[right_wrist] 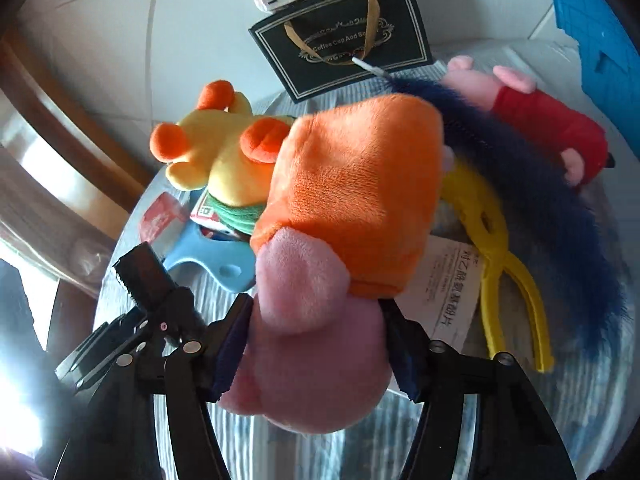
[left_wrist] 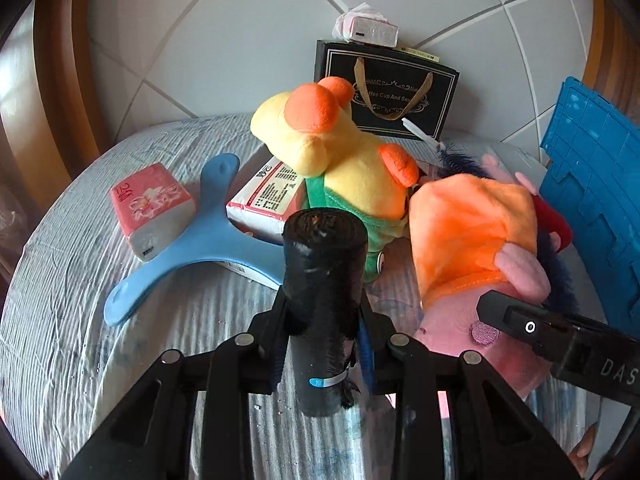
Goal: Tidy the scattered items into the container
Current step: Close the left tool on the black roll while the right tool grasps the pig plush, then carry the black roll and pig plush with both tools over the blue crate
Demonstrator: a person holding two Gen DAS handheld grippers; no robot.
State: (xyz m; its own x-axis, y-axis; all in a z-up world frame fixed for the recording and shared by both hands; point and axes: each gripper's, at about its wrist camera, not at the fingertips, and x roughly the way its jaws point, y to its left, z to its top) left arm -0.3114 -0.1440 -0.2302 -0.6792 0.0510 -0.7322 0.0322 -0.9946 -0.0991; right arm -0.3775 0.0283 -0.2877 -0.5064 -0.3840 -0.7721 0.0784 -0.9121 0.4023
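My left gripper [left_wrist: 324, 340] is shut on a black roll of bags [left_wrist: 324, 276], which stands upright between its fingers above the table. My right gripper [right_wrist: 316, 360] is shut on a pink plush pig in an orange dress [right_wrist: 352, 200], lifted off the cloth. The same pig [left_wrist: 468, 232] shows in the left wrist view, with one of the right gripper's fingers [left_wrist: 516, 316] against it. The blue plastic crate [left_wrist: 592, 200] stands at the right edge, and the blue plastic crate [right_wrist: 600, 20] appears top right in the right wrist view.
On the round striped tablecloth [left_wrist: 72, 280] lie a yellow plush with orange ears [left_wrist: 340, 152], a pink tissue pack [left_wrist: 152, 204], a blue three-armed toy [left_wrist: 208, 240] and a white box [left_wrist: 264, 196]. A black gift bag [left_wrist: 388, 92] stands behind. Yellow tongs [right_wrist: 500, 240], a dark blue duster [right_wrist: 540, 200] and a red-dressed pig [right_wrist: 552, 120] lie right.
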